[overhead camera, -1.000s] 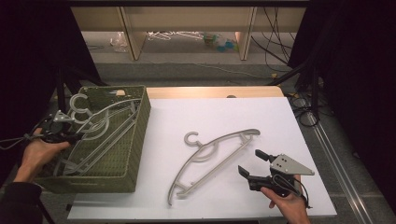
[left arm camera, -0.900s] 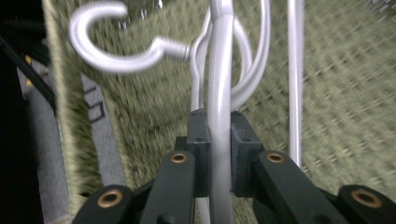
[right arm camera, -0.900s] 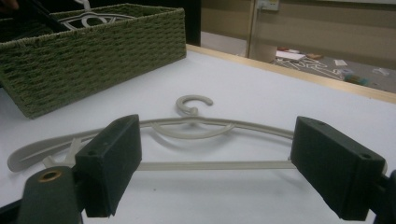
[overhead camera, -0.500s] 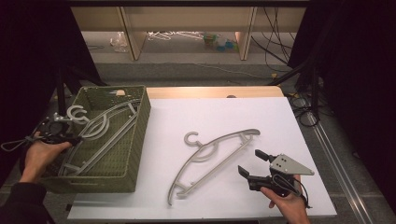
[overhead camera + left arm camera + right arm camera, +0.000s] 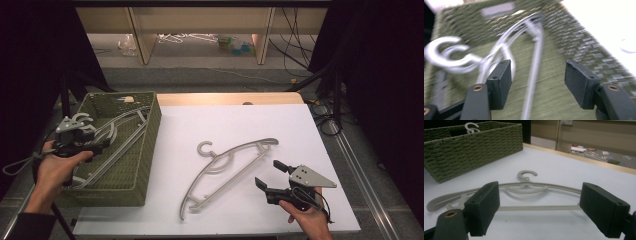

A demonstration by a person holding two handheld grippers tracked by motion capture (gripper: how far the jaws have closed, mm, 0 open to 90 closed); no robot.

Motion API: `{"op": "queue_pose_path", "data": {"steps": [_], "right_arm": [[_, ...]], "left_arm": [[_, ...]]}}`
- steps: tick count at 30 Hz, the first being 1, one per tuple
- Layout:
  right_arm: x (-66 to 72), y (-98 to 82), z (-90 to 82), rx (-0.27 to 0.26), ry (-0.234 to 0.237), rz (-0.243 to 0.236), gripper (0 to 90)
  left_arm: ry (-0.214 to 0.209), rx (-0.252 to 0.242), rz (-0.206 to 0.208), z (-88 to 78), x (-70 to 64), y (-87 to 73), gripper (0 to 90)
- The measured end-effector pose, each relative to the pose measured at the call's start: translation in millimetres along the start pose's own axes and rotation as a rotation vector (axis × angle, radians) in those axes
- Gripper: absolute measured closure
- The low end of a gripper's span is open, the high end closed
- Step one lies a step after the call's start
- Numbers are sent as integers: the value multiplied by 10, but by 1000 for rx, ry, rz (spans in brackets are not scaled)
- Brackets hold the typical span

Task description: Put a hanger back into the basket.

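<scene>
Left gripper [image 5: 102,145]: jaws just been opening, spread with nothing between, over the basket [image 5: 147,145] where grey hangers [image 5: 117,131] lie stowed.
Right gripper [image 5: 269,176]: spread wide, facing the loose hanger [image 5: 227,167] right of the basket on the worktop [image 5: 300,130], likely next.

On your desk [image 5: 320,125], the basket [image 5: 145,150] sits at the left with hangers [image 5: 117,132] lying in it. To its right, a single hanger [image 5: 227,167] lies flat on the desk, apart from the basket.

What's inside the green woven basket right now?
The basket holds grey hangers, at least two judging by their hooks, lying stacked along its length. Their lower ends sit behind the left hand, so an exact count isn't possible.
</scene>
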State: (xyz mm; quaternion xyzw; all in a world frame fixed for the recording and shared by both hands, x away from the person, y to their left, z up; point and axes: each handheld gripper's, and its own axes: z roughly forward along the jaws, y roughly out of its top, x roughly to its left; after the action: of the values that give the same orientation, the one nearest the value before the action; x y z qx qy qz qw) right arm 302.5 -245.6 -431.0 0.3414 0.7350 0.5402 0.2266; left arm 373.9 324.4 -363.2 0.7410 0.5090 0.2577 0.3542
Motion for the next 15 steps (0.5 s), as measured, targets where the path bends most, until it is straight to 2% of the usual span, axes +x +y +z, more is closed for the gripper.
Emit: {"op": "queue_pose_path", "data": {"steps": [1,6,10,15], "right_arm": [[1,-3,5,-1,6,7,175],[-2,1,2,-6,-5,-8,175],[-2,4,-3,-2,-2,-10,175],[-6,4,-3,-11,-7,-11,175]], "left_arm": [[-15,-43,-27,-3,-109,3,374],[-97,-121,-39,-45,-435,14,329],[-156,-157,-26,-35,-675,14,313],[-223,-170,-4,16,-947,-15,276]]}}
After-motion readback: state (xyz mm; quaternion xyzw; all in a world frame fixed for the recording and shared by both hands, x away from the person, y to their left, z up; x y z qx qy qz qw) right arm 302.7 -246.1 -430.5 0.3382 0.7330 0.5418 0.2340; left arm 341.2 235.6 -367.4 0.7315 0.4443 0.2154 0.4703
